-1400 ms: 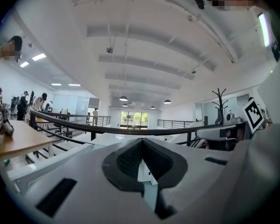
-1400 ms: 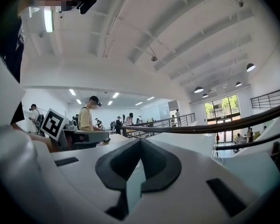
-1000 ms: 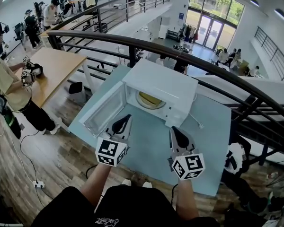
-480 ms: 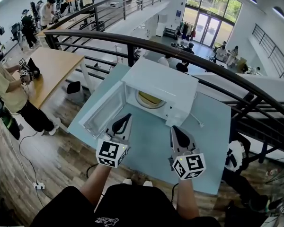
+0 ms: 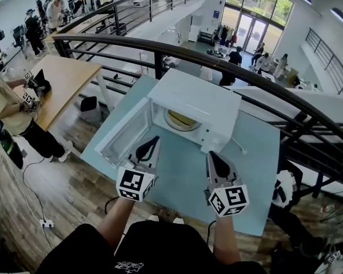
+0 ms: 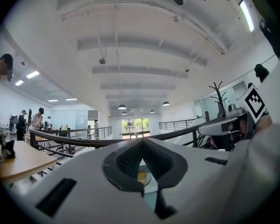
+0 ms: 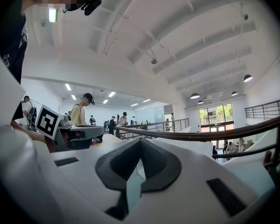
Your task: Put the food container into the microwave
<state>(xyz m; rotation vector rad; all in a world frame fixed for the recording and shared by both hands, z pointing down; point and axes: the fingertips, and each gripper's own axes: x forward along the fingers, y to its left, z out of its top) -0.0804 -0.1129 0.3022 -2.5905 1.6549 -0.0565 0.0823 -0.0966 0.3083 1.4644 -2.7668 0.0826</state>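
Left tongs (image 5: pixel 153 142): jaws together, holding nothing, above the bench (image 5: pixel 257 170) near the open door (image 5: pixel 123 133).
Right tongs (image 5: pixel 212 155): jaws together, holding nothing, beside the left.
Food container (image 5: pixel 182 119): inside the microwave (image 5: pixel 203 104).

Ahead of the jaws, the food container (image 5: pixel 182 120) is partly hidden under the microwave (image 5: pixel 201 99) roof; its contents cannot be determined.
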